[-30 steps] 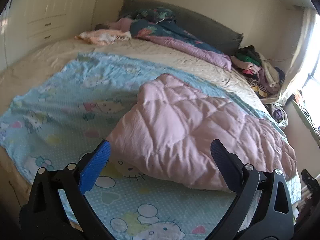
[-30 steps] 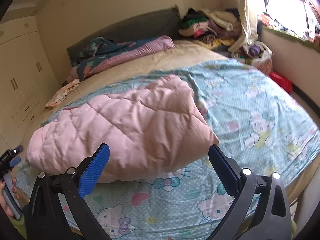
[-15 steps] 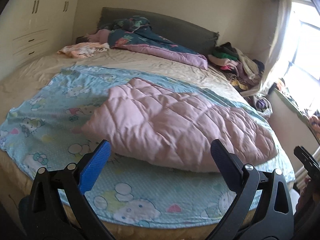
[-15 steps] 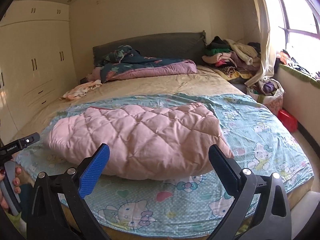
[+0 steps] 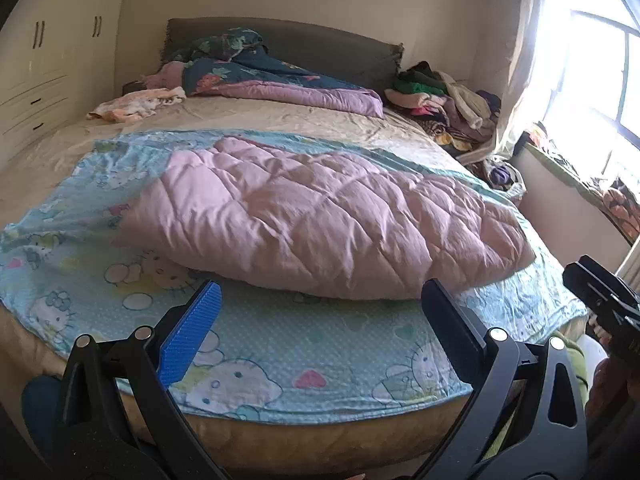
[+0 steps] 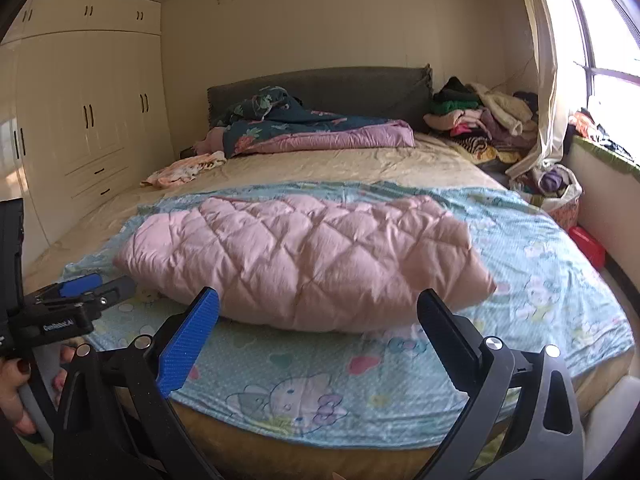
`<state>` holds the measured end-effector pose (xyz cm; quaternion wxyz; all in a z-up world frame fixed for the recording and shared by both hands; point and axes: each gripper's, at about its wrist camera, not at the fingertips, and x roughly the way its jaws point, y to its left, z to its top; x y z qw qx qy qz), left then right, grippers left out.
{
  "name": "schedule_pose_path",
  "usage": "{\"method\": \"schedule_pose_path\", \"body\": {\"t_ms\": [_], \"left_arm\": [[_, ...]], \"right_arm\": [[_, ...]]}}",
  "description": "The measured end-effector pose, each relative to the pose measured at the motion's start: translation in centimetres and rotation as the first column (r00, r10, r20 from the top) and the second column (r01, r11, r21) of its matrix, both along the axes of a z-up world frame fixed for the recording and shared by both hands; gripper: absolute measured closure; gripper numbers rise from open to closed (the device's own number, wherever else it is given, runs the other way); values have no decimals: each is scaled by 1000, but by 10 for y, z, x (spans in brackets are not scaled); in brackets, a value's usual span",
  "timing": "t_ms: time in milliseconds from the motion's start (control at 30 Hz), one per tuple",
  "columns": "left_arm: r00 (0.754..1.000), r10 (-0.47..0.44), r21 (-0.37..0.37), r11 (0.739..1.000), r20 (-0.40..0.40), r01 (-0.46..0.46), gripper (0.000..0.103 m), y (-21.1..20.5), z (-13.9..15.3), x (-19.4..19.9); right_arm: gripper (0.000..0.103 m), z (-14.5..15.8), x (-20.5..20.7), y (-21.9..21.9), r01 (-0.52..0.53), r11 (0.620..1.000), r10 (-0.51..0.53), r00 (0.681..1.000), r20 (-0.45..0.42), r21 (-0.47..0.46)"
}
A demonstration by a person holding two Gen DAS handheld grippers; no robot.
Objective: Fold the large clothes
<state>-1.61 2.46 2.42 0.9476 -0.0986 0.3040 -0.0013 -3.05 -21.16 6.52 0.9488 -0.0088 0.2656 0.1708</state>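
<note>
Pink quilted coat [image 6: 304,260] on bed [image 6: 360,168], "DerRobot.AI"-like label

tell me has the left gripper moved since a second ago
Yes. The left gripper has backed away from the pink quilt, toward the bed's foot edge, jaws open.

- Daylight floods from the overexposed glass window [image 5: 600,92] at right; glare whites out its panes
- Fisheye bending and dark vignette at edges; centres sharp

A bed [image 6: 360,168] is carrying a cartoon-print sheet [image 6: 520,280] at frame centre, a pink quilted garment [image 6: 304,256] lying on it, and a dark floral duvet [image 6: 304,130] bunching at the headboard.
</note>
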Motion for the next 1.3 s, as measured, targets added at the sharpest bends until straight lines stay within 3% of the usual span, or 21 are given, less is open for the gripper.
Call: {"method": "schedule_pose_path", "body": {"t_ms": [167, 1300], "left_arm": [[1000, -8, 15, 1000, -18, 8, 9, -6, -7, 2], [1000, -2, 37, 999, -23, 3, 9, -3, -8, 0]], "right_arm": [[4, -14, 4, 3, -2, 1000, 2, 999, -51, -2], [4, -16, 2, 6, -10, 1000, 10, 999, -54, -9]]}}
